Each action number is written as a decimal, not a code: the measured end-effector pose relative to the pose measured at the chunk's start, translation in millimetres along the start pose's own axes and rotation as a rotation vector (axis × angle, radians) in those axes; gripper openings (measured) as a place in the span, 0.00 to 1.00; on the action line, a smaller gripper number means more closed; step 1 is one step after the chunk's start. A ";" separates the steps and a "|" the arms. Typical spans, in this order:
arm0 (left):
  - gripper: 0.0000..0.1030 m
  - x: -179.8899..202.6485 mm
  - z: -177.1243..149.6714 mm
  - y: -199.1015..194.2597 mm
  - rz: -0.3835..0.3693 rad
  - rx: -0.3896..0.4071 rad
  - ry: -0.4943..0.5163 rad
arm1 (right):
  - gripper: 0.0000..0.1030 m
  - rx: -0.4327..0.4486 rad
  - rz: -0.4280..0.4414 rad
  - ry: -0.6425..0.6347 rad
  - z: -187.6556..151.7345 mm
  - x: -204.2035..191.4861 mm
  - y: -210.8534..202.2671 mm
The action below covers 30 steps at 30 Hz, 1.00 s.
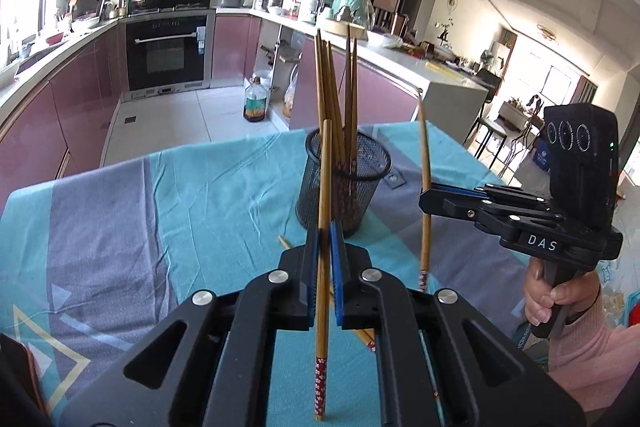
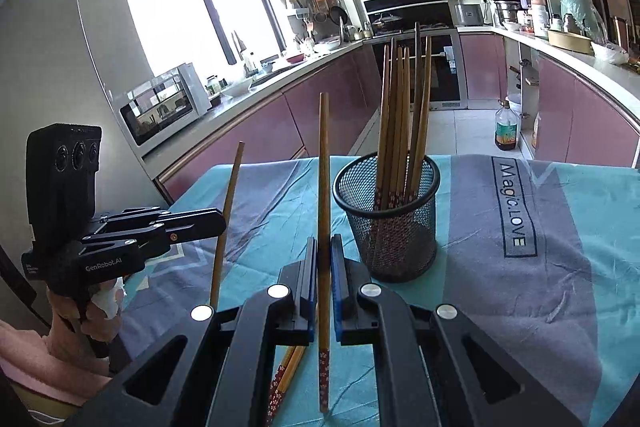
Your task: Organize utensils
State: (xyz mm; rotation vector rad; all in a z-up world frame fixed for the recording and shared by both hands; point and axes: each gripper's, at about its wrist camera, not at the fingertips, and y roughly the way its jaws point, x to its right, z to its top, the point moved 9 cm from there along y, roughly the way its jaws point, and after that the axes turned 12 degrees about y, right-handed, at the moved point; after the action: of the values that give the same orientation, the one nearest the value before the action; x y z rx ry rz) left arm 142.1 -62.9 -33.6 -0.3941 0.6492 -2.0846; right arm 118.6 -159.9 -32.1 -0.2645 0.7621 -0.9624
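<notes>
In the left wrist view my left gripper is shut on a bamboo chopstick that stands nearly upright, its red patterned end down. Just beyond it a black mesh cup holds several chopsticks. To the right, my right gripper is shut on a second upright chopstick. In the right wrist view the right gripper clamps its chopstick left of the mesh cup. The left gripper shows at the left with its chopstick. Loose chopsticks lie on the cloth under the jaws.
A teal and grey tablecloth covers the table. The table's far edge drops to a tiled kitchen floor with an oil bottle. Pink cabinets and a counter run behind. A dark flat object lies at the near left corner.
</notes>
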 end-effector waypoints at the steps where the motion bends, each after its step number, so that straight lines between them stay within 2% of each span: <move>1: 0.04 -0.1 4.7 -4.0 -0.004 0.014 -0.002 | 0.05 0.011 0.004 0.002 3.1 -0.2 -2.6; 8: 0.04 2.0 34.9 -24.9 -0.018 0.097 0.004 | 0.05 0.068 0.014 -0.010 25.2 -3.8 -15.0; 12: 0.04 3.2 42.9 -28.6 -0.012 0.106 0.017 | 0.05 0.093 0.018 -0.020 35.5 -6.9 -19.3; 15: 0.05 -0.1 34.1 -16.7 0.017 0.058 0.021 | 0.05 0.098 0.021 -0.023 37.1 -6.8 -19.6; 17: 0.11 -3.0 22.8 -2.0 0.021 0.006 0.030 | 0.05 0.093 0.020 -0.024 36.2 -6.1 -19.2; 18: 0.19 -5.1 16.1 6.1 0.037 -0.020 0.033 | 0.05 0.092 0.018 -0.024 35.6 -5.0 -18.6; 20: 0.23 -8.1 0.4 25.5 0.083 -0.084 0.058 | 0.05 0.088 0.018 -0.020 35.0 -3.2 -17.4; 25: 0.24 -15.8 -35.5 68.6 0.121 -0.221 0.073 | 0.05 0.084 0.013 -0.018 34.8 -0.3 -16.6; 30: 0.24 -20.6 -52.1 92.0 0.147 -0.283 0.088 | 0.05 0.075 0.010 -0.016 33.0 2.3 -13.8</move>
State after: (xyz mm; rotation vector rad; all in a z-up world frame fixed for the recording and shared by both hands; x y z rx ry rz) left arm 188.7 -73.1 -130.2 -0.4009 1.0009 -1.8828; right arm 133.2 -173.6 -2.3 -0.2029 0.7108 -0.9761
